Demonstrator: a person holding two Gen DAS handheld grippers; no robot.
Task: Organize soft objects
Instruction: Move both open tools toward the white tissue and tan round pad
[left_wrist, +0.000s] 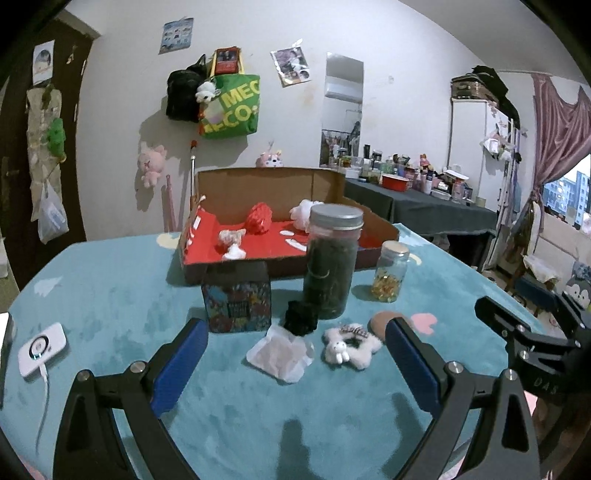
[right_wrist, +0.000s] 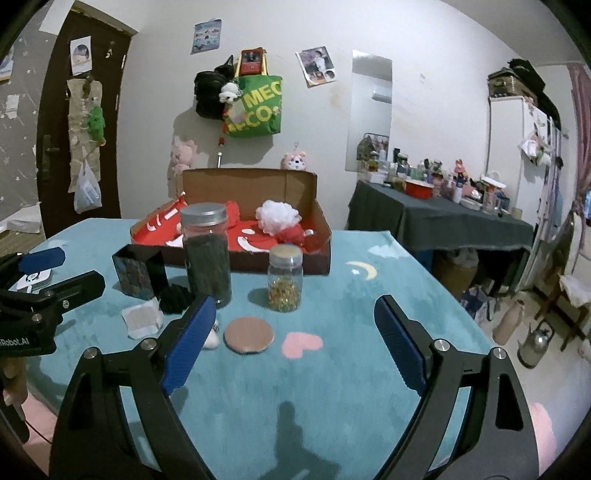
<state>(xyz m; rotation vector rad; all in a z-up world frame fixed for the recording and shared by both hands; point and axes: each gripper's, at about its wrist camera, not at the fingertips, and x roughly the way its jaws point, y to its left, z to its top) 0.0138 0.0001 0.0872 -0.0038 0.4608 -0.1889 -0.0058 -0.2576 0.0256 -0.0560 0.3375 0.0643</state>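
Left wrist — fluffy white scrunchie, round puff

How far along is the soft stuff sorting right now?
Partly done: the cardboard box already holds a red pouf and a white pouf. Nothing is in hand; both left gripper and right gripper hang open. Left on the blanket: black scrunchie, fluffy white clip, round puff.

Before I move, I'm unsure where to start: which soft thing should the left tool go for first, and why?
Probably ease the left tool forward onto the white fluffy toy: it is open and empty, and the toy lies nearest, outside the red-lined box.
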